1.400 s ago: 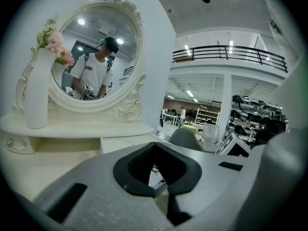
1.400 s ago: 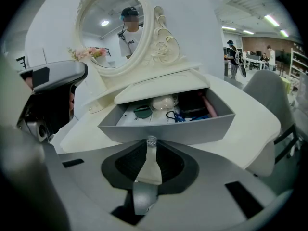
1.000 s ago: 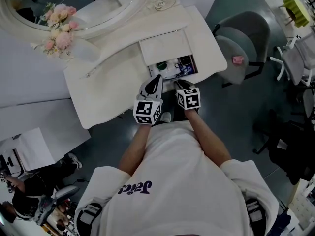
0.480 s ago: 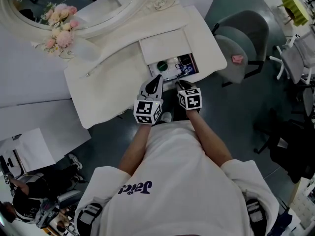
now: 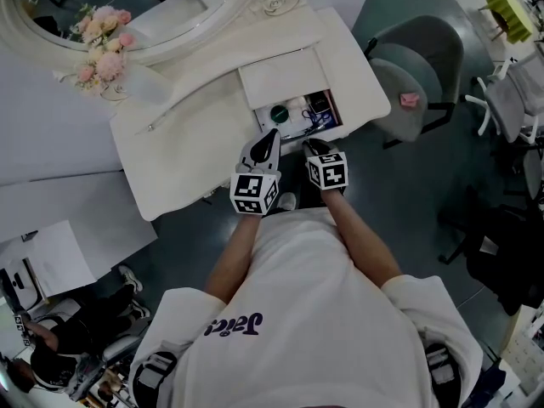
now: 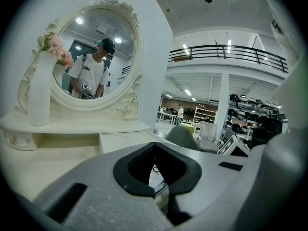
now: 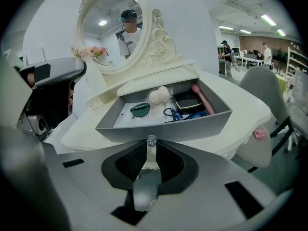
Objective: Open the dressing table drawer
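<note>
The cream dressing table (image 5: 187,143) has its grey drawer (image 5: 293,117) pulled out toward me. Several small things lie inside: a green disc (image 7: 140,109), a white puff (image 7: 158,95), a black case and a pink stick. My right gripper (image 7: 151,150) is shut on the clear drawer knob (image 7: 151,140) at the middle of the drawer front (image 7: 192,128). In the head view it (image 5: 311,146) sits at the drawer's front edge. My left gripper (image 5: 270,136) hovers beside it at the drawer's left front corner, jaws together and holding nothing; seen along its jaws, the left gripper (image 6: 156,170) points over the tabletop.
An oval mirror (image 5: 127,7) and a vase of pink flowers (image 5: 102,53) stand at the back of the table. A grey chair (image 5: 421,75) with a small pink item on its seat stands to the right. Another person sits at the lower left.
</note>
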A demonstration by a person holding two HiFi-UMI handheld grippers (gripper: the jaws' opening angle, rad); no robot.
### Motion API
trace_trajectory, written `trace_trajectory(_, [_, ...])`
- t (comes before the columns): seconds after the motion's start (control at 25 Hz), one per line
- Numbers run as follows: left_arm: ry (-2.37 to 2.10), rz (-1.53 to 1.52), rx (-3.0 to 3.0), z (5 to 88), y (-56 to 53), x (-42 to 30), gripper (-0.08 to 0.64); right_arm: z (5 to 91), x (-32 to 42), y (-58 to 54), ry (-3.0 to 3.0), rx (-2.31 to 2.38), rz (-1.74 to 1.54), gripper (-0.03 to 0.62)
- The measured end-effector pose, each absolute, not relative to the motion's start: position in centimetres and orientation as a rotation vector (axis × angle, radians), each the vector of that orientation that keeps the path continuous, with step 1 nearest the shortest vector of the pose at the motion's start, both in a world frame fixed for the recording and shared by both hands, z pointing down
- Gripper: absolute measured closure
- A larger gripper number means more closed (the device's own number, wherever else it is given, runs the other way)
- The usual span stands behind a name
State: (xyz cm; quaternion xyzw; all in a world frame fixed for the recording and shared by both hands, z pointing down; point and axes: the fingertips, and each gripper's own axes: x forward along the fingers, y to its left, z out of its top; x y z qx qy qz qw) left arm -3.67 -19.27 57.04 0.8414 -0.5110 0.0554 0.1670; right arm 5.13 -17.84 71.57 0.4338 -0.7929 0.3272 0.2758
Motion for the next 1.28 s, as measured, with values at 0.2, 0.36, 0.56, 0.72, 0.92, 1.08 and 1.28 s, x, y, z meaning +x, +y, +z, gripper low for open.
trace_trajectory(0.2, [-1.451, 0.166, 2.389, 57.4, -18.9, -3.4, 0.546, 71.7, 4.6, -17.5, -2.146, 1.149, 0.872, 0.529])
trace_trajectory(0.36, [-1.454, 0.164, 2.388, 57.4, -18.9, -3.3, 0.546, 71.7, 4.4, -17.5, -2.161, 1.139, 0.862, 0.528])
trace_trajectory(0.56, [-1.455, 0.165, 2.392, 57.1, -18.9, -3.1, 0.546, 71.6, 4.7, -17.5, -2.153, 1.135, 0.888, 0.522])
trace_trajectory(0.72, [-1.46, 0.153, 2.398, 56.6, -19.2, -3.2, 0.546, 70.2, 5.4, -17.5, -2.162, 1.149, 0.883, 0.52])
trace_trajectory(0.92, [-1.486, 0.111, 2.406, 54.9, -20.1, -3.8, 0.546, 66.0, 6.2, -18.6, -2.237, 1.232, 0.842, 0.522])
trace_trajectory(1.08, [-1.507, 0.081, 2.436, 52.9, -21.2, -3.9, 0.546, 60.6, 6.6, -20.8, -2.322, 1.325, 0.631, 0.54])
trace_trajectory(1.28, [-1.534, 0.022, 2.493, 49.1, -22.2, -3.5, 0.546, 52.7, 6.4, -22.6, -2.457, 1.418, 0.348, 0.565])
